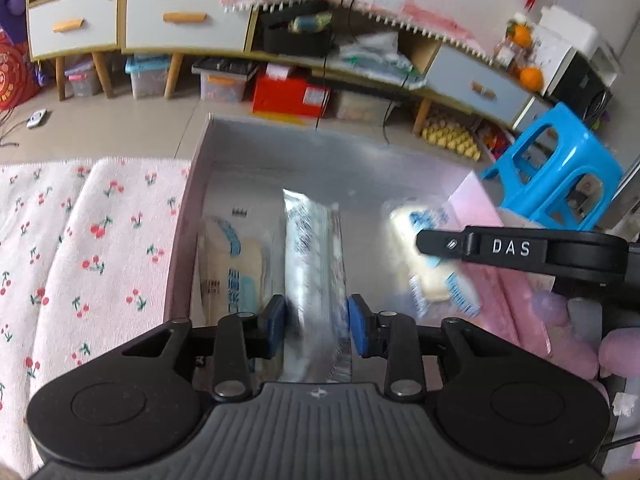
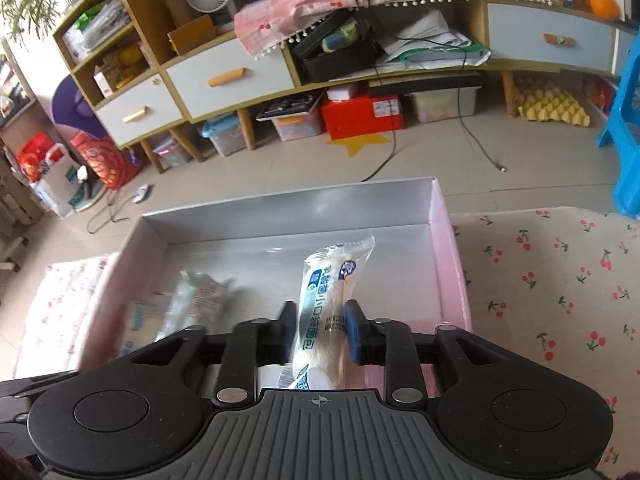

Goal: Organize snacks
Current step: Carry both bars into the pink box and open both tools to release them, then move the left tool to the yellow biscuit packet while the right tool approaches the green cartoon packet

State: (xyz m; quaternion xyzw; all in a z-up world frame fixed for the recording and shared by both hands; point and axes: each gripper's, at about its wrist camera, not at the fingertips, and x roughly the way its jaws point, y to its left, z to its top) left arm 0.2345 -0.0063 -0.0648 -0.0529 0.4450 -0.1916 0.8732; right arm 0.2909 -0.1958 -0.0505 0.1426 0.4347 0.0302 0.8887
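In the left wrist view, the left gripper [image 1: 317, 325] sits at bottom centre with its blue pads [image 1: 357, 329] parted on either side of a silvery wrapped snack [image 1: 314, 280]. The packet stands lengthwise between them, running up the frame. It is blurred, with a gap showing at the right pad, and the left pad lies right at its edge, so the grip looks slack rather than clamped. The packet hangs over the grey floor of a pink-walled box [image 1: 188, 216]. To its left in the box lies a flat bread packet [image 1: 232, 264] with blue print. At right centre, the black finger of the other tool [image 1: 516, 250] crosses the frame over a pale bread roll packet [image 1: 428, 264].

In the right wrist view, the right gripper [image 2: 320, 332] at bottom centre has its jaws apart around a bread roll in a clear wrapper [image 2: 326, 304]. The roll stands up between the pads. The left pad is at its side, and the right blue pad [image 2: 354, 332] is just beside it with a narrow gap. Left of the tool, lower in the box [image 2: 452, 264], the blurred silvery packet [image 2: 200, 296] and the flat packet [image 2: 140, 320] appear. A cherry-print cloth [image 2: 552, 288] fills the right.
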